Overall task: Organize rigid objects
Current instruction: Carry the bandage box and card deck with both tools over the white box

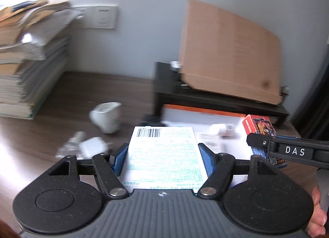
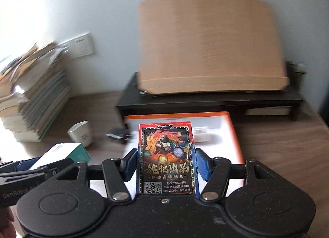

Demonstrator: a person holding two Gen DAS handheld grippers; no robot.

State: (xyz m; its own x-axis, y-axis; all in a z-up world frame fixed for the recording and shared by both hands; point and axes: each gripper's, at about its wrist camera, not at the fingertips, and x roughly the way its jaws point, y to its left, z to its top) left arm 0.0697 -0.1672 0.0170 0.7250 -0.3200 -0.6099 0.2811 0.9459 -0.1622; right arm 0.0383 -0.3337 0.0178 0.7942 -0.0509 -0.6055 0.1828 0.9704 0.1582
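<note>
Left wrist view: my left gripper (image 1: 163, 153) pinches the bandage box (image 1: 163, 155), right gripper (image 2: 166, 164) clamps the card deck (image 2: 165, 155); I'd lower both level onto the orange-edged tray (image 2: 234, 135) at frame centre.

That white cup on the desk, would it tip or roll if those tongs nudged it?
Probably it would tip: the white cup looks taller than wide and stands upright on the wooden desk. Once on its side it would likely roll in a curve, since it tapers toward the base. It appears thin-walled, so likely light.
</note>
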